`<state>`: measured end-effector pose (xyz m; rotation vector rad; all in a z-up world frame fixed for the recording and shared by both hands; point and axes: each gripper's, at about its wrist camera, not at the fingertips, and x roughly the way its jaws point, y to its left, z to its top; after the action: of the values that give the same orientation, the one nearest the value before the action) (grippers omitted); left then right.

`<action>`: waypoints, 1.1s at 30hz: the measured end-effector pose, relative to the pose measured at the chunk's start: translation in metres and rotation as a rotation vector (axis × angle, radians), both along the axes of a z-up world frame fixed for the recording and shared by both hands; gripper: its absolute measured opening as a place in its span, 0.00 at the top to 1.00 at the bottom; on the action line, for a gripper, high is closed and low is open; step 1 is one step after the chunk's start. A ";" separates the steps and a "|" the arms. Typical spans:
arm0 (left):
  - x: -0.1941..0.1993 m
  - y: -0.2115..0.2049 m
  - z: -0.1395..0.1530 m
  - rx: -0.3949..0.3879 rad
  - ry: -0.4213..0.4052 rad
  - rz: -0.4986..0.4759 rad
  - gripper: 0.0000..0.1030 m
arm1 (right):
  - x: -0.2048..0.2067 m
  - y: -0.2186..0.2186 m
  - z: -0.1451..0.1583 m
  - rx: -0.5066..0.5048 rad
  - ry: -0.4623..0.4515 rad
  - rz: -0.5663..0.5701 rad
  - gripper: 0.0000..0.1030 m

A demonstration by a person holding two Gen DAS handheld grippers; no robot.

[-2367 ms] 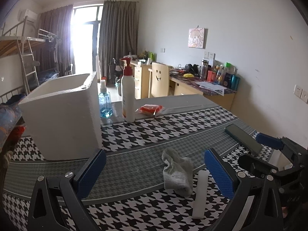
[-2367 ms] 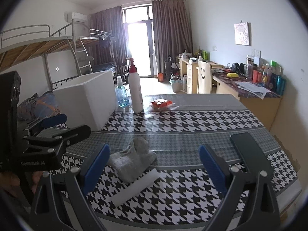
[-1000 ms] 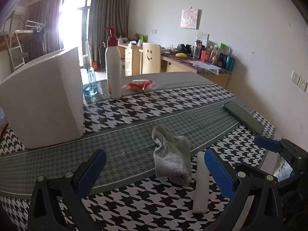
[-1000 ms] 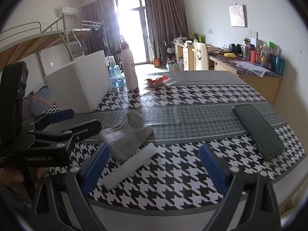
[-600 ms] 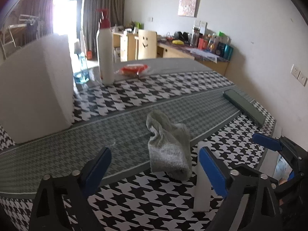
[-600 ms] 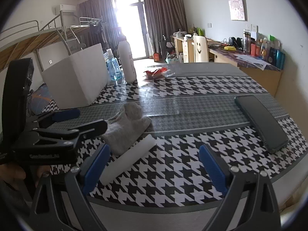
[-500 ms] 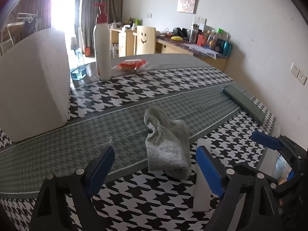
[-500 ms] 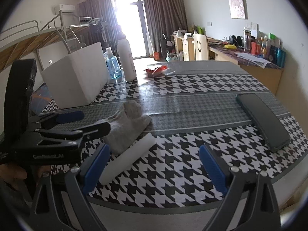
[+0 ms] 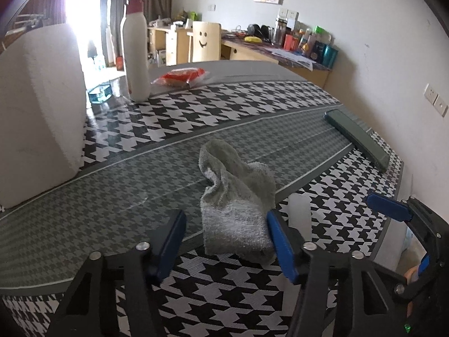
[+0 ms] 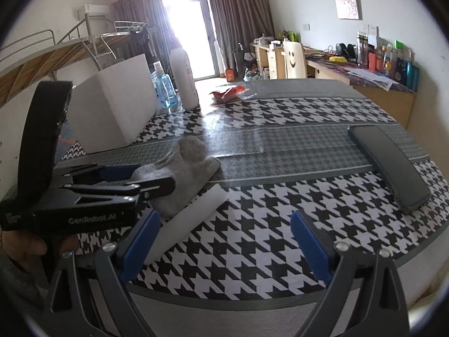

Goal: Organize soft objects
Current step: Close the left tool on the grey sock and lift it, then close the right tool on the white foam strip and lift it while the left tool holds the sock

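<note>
Left wrist view: the left gripper (image 9: 226, 234) hangs low over the near end of a grey sock (image 9: 235, 193) that lies crumpled on the houndstooth tablecloth (image 9: 238, 104). Its jaws have just been closing and now stand half-narrowed. The sock's near end lies between the blue pads (image 9: 280, 241); the right pad is at the sock's edge, the left pad stands clear of it, so the sock is not yet clamped. A white foam bar (image 9: 300, 210) lies just beside the sock on its right. A white foam box (image 9: 39, 112) stands at far left, a pump bottle (image 9: 136, 47) and a red packet (image 9: 182, 75) beyond, and a dark phone (image 9: 356, 137) near the right table edge.

Right wrist view: the right gripper (image 10: 226, 248) is spread wide with nothing between its pads, poised above the near table edge. The sock (image 10: 182, 174) lies left of centre, the left gripper's fingers (image 10: 157, 185) over it. The foam bar (image 10: 188, 219) touches the sock's near side. The phone (image 10: 388, 163) lies well apart on the right.
</note>
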<state>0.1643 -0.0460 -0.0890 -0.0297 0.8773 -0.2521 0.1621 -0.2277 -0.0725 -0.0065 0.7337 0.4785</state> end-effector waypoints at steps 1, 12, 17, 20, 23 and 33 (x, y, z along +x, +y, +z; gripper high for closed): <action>0.001 0.000 -0.001 0.000 0.003 -0.003 0.44 | 0.001 0.000 -0.001 -0.001 0.004 0.002 0.07; 0.008 -0.007 -0.006 -0.006 0.007 -0.033 0.76 | 0.003 0.008 -0.009 -0.006 0.031 0.015 0.07; 0.007 -0.001 -0.004 -0.043 -0.007 -0.030 0.82 | 0.004 0.013 -0.011 -0.012 0.037 0.027 0.07; 0.001 0.001 0.004 -0.041 -0.044 -0.027 0.82 | 0.005 0.014 -0.012 -0.016 0.041 0.023 0.07; -0.003 0.005 0.009 -0.038 -0.067 -0.018 0.82 | 0.005 0.018 -0.011 -0.020 0.042 0.024 0.07; -0.013 0.026 0.016 -0.055 -0.106 0.006 0.82 | 0.006 0.036 -0.014 -0.058 0.052 0.028 0.07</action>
<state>0.1516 -0.0202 -0.0725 -0.0694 0.7652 -0.2696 0.1678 -0.1913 -0.0865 -0.0588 0.7996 0.4857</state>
